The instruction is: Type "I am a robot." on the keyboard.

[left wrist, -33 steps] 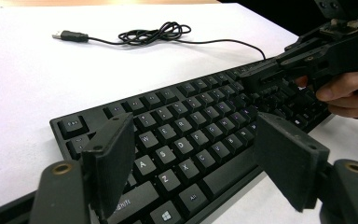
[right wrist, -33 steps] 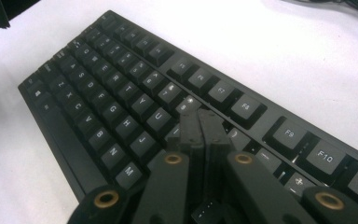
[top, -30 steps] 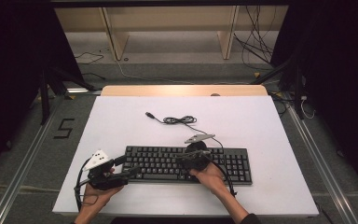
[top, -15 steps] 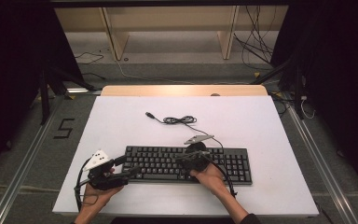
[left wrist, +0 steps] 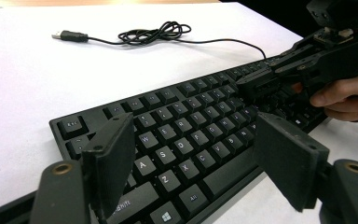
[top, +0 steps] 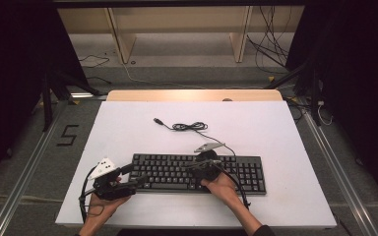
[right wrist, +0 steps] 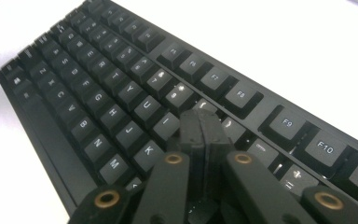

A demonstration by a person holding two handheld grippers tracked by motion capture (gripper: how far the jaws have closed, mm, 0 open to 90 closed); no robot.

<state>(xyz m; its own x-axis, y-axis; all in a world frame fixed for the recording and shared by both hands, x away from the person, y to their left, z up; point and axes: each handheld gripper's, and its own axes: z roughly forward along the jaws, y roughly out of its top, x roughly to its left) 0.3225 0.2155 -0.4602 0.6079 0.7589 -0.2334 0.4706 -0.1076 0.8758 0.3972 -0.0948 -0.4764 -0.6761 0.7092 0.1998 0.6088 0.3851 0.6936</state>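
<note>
Black keyboard (top: pixel 197 172) is laid on the white table (top: pixel 275 128), near edge. Right gripper (right wrist: pixel 203 133) is seen closed, tips on the keys around O; left gripper (left wrist: pixel 191 158) is held open over the keyboard's left end. USB cable (left wrist: pixel 158 32) is seen loose behind.

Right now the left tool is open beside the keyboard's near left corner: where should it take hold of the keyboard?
Probably the keyboard's short left end. The body is long, flat and thin, lying flat on the white table, so a level approach from the left, pads above and below the edge, suits it. The left tool already stands open there; the right tool, shut, sits over the middle keys.
</note>
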